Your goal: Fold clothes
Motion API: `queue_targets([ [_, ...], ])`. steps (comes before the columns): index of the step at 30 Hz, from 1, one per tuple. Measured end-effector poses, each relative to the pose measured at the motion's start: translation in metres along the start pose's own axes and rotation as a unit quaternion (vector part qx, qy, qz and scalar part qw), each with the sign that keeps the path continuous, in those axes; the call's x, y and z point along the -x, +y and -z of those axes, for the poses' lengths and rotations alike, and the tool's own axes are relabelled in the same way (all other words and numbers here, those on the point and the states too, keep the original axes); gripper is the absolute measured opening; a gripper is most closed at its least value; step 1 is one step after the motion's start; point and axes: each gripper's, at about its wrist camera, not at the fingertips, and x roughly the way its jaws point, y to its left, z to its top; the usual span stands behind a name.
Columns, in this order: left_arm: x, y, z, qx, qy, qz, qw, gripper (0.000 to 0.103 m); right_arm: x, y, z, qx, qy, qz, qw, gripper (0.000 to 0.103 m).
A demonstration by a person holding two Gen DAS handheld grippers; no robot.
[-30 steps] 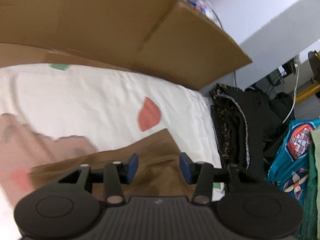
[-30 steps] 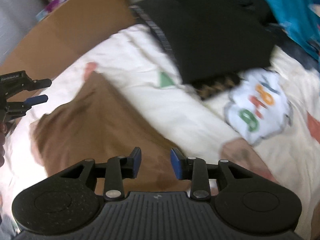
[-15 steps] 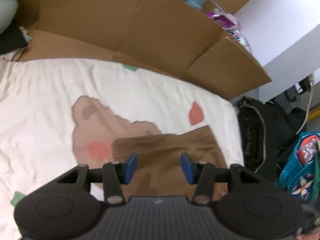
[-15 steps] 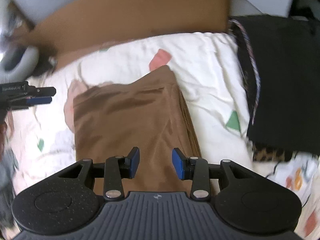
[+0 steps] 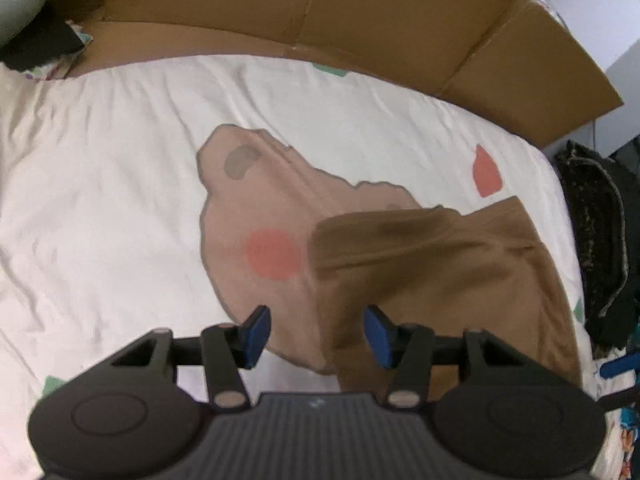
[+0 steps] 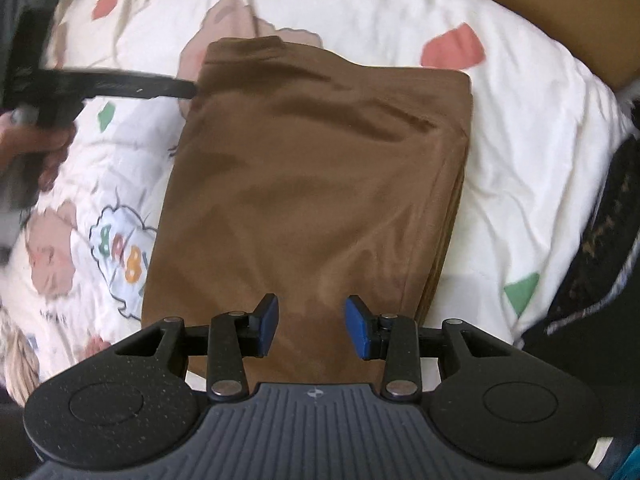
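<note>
A folded brown garment (image 6: 312, 184) lies flat on the white printed bedsheet (image 6: 520, 160). My right gripper (image 6: 311, 328) hovers open over the garment's near end, with only cloth below the gap between its blue pads. In the left wrist view the same brown garment (image 5: 440, 272) lies right of centre, and my left gripper (image 5: 316, 336) stands open over its left edge without pressing on it. From the right wrist view, the left gripper (image 6: 188, 90) reaches in from the left, held by a hand (image 6: 36, 140), with its tip at the garment's far left corner.
A cardboard sheet (image 5: 320, 12) stands along the far side of the bed. A pile of dark clothes (image 5: 600, 248) lies off the bed's right edge, seen also as dark clothes (image 6: 600, 240). The bedsheet (image 5: 100, 200) carries bear and coloured shape prints.
The right wrist has rolled, and the brown garment now lies lengthwise ahead of it. The left gripper has swung left and lower, and its tip has come to the garment's far left corner.
</note>
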Motion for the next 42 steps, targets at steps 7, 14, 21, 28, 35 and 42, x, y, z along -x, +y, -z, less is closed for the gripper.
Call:
queue_targets([
  [7,-0.014,0.01,-0.013,0.026,-0.003,0.06,0.9979,0.043,-0.006,-0.041,0.02,-0.008,-0.045,-0.013,0.999,0.045],
  [14,-0.017,0.022,-0.027,0.037,-0.018,0.073,0.9965,0.03,-0.028,-0.078,0.056,-0.056,-0.099,-0.03,0.993,0.045],
  [21,-0.02,0.038,-0.043,0.042,-0.039,0.073,0.9957,0.013,-0.04,-0.086,0.067,-0.091,-0.15,-0.052,0.983,0.045],
  [28,0.007,0.045,-0.04,0.064,-0.08,0.098,0.9899,0.023,-0.037,-0.096,0.064,-0.096,-0.173,-0.039,0.98,0.045],
  [35,0.006,0.042,-0.019,0.057,-0.05,0.106,0.9915,0.038,-0.039,-0.096,0.052,-0.093,-0.19,-0.055,0.976,0.045],
  [42,-0.02,0.039,-0.007,0.042,-0.022,0.105,0.9934,0.029,-0.053,-0.107,0.04,-0.101,-0.211,-0.052,0.971,0.045],
])
